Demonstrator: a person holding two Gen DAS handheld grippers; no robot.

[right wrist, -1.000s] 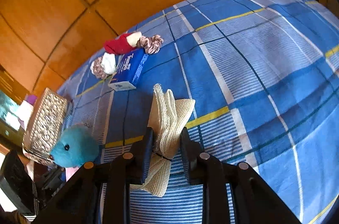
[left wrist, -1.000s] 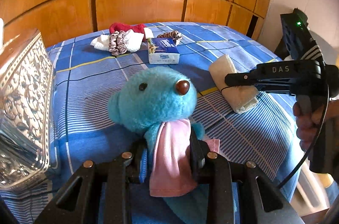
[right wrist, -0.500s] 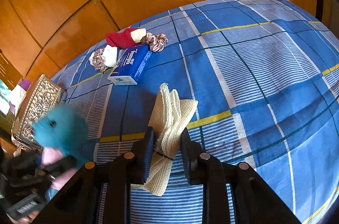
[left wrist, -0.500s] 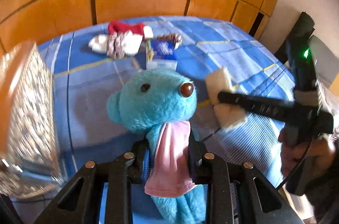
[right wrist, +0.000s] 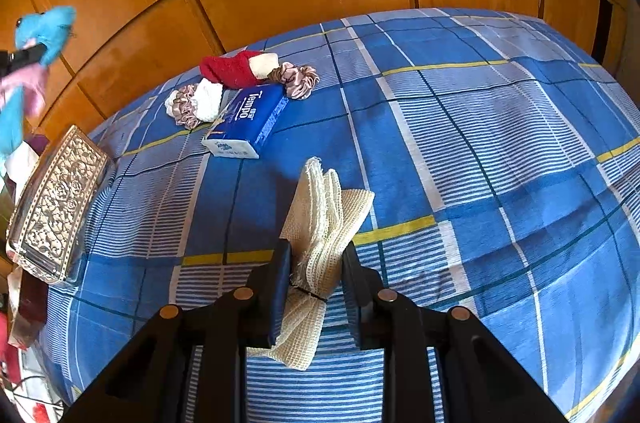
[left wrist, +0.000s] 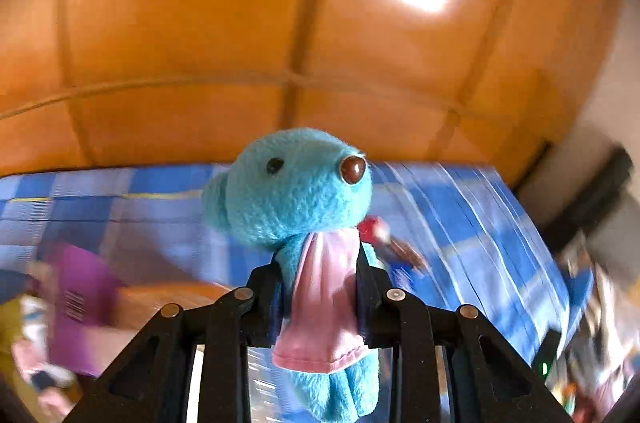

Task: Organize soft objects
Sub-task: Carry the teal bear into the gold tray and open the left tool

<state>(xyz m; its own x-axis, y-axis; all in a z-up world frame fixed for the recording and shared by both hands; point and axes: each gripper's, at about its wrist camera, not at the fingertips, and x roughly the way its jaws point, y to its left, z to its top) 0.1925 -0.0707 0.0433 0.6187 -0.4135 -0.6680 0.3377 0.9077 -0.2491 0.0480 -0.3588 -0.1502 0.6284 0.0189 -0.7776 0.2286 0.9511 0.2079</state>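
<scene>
We note left gripper [left wrist: 320, 287] clamped on blue plush toy [left wrist: 296, 191], upright, head up, raised above the bed [right wrist: 480, 143] | metal box [right wrist: 52, 207] at left edge | right gripper [right wrist: 316, 287] pinching cream cloth [right wrist: 324, 219], long axis pointing away | tissue pack [right wrist: 252, 123], socks and scrunchies beyond, nothing between.

The left tool [left wrist: 320, 283] sits low at centre frame, jaws clamped; the right tool [right wrist: 316, 287] likewise, angled downward.
</scene>
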